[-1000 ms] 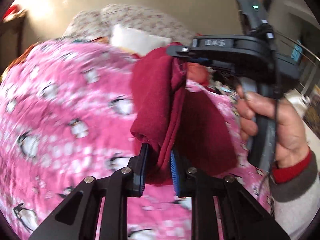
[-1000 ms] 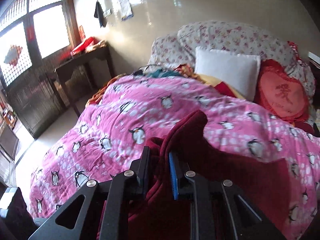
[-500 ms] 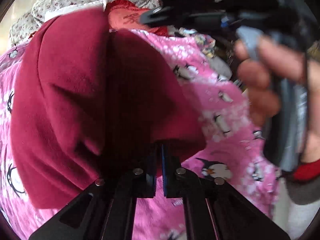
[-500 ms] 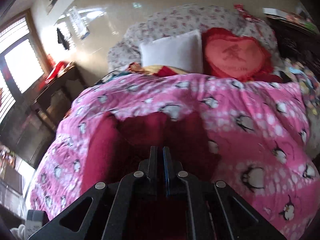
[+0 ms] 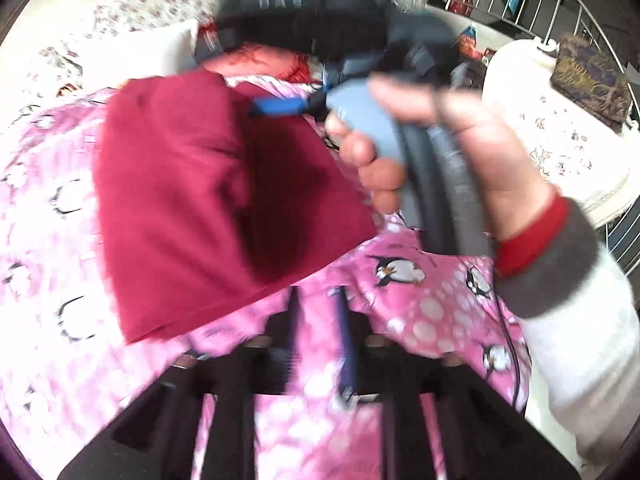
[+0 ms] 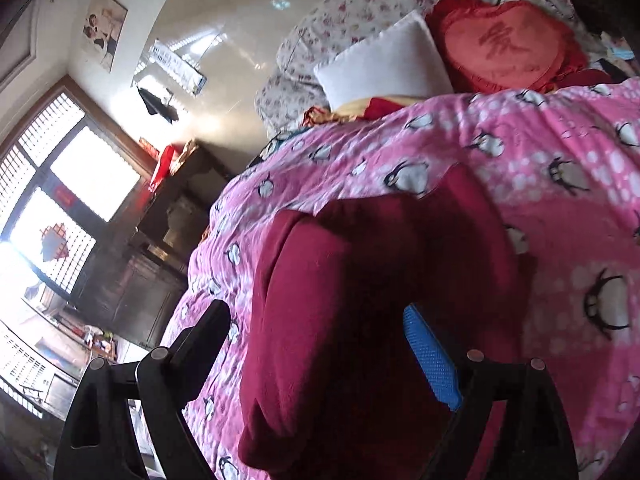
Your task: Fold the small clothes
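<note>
A dark red garment (image 5: 208, 208) lies folded on the pink penguin blanket (image 5: 60, 360). My left gripper (image 5: 318, 308) is open and empty, just in front of the garment's near edge. In the left wrist view the right gripper (image 5: 280, 106) sits at the garment's far edge, held by a hand. In the right wrist view the garment (image 6: 360, 312) lies between and under my right gripper's (image 6: 316, 316) wide-open fingers, which hold nothing.
A white pillow (image 6: 384, 64), a red heart cushion (image 6: 504, 44) and a floral headboard (image 6: 360, 4) stand at the head of the bed. A dark desk (image 6: 172, 208) and window (image 6: 52, 208) are at the left. A white table (image 5: 560, 140) and railing (image 5: 540, 0) are at the right.
Both grippers have opened and let go of the red garment, which now lies on the blanket. The left gripper has drawn back from it.
</note>
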